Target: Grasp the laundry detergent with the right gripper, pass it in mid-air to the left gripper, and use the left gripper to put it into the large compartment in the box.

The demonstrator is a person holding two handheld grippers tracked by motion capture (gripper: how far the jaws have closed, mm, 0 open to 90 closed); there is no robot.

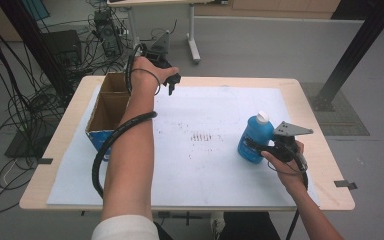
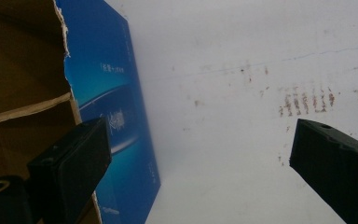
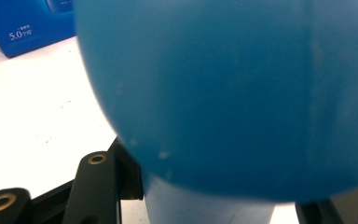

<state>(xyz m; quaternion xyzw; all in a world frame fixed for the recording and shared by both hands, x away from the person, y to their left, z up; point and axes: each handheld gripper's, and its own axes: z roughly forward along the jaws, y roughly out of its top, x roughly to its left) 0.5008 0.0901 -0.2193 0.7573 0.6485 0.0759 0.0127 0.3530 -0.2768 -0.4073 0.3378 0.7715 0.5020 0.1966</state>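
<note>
Cardboard box (image 1: 109, 107), blue-sided and printed "5.0" beside small unreadable characters, is stood at the worktop's (image 1: 325, 170) left edge. Near the right edge, the blue bottle (image 1: 254, 137) is clamped upright by the right hand-held gripper (image 1: 267, 149). The left hand-held gripper (image 1: 172, 86) is held wide apart, empty, beside the box.

I see a bright blue bottle (image 1: 252, 140) with a white cap (image 1: 262, 117). My right tongs (image 1: 260, 148) are black, topped by a grey plate (image 1: 291, 130); my left tongs (image 1: 172, 83) are black too. The carton (image 1: 109, 107) is plain brown cardboard inside and glossy blue outside with white lettering. The white sheet (image 1: 205, 165) carries rows of small reddish-brown marks (image 1: 201, 136), over a pale wood surface (image 1: 325, 165).
</note>
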